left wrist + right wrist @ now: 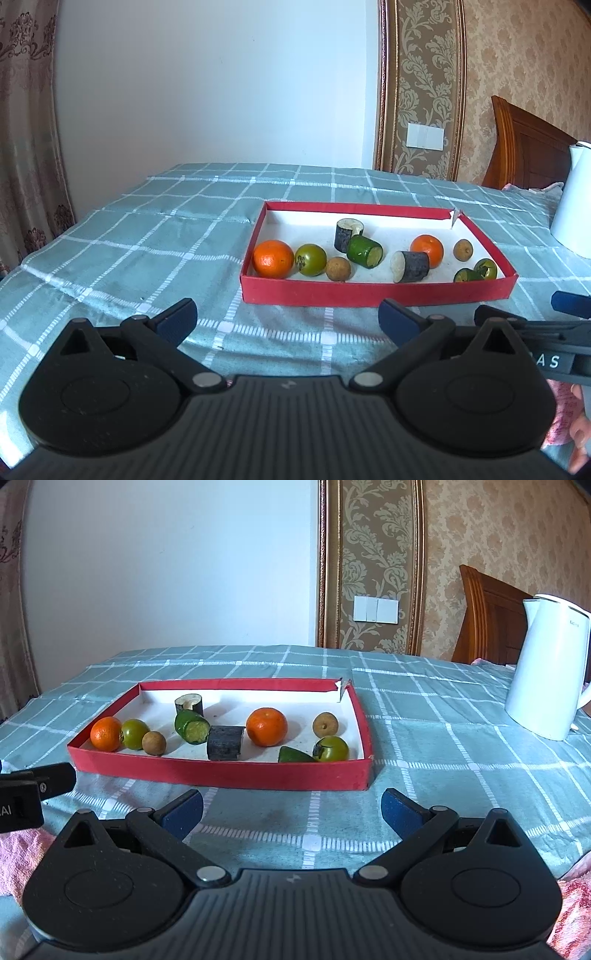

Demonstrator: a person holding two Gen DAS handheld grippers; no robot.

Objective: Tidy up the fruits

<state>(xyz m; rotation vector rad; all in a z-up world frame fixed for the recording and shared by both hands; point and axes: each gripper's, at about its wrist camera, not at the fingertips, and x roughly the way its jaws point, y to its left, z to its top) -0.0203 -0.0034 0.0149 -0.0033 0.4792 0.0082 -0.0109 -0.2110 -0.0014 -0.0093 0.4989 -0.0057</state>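
Note:
A red tray (pixel 369 293) (pixel 221 773) with a white floor lies on the checked tablecloth. It holds two oranges (pixel 273 258) (pixel 266 726), two green round fruits (pixel 312 259) (pixel 332 748), two brown longans (pixel 338 268) (pixel 325 724), two dark cylinder pieces (pixel 410 266) (pixel 225 743) and green cucumber pieces (pixel 364 252) (pixel 192 726). My left gripper (pixel 288 319) stands open just short of the tray's near wall, with nothing in it. Beside it, my right gripper (pixel 291 808) is open and empty too, facing the tray's right half.
A white kettle (pixel 546 672) (pixel 572 199) stands on the table to the right of the tray. A wooden headboard (pixel 487 616) rises behind it. Pink cloth (pixel 22 853) lies at the near table edge. A hand (pixel 580 443) shows at the lower right.

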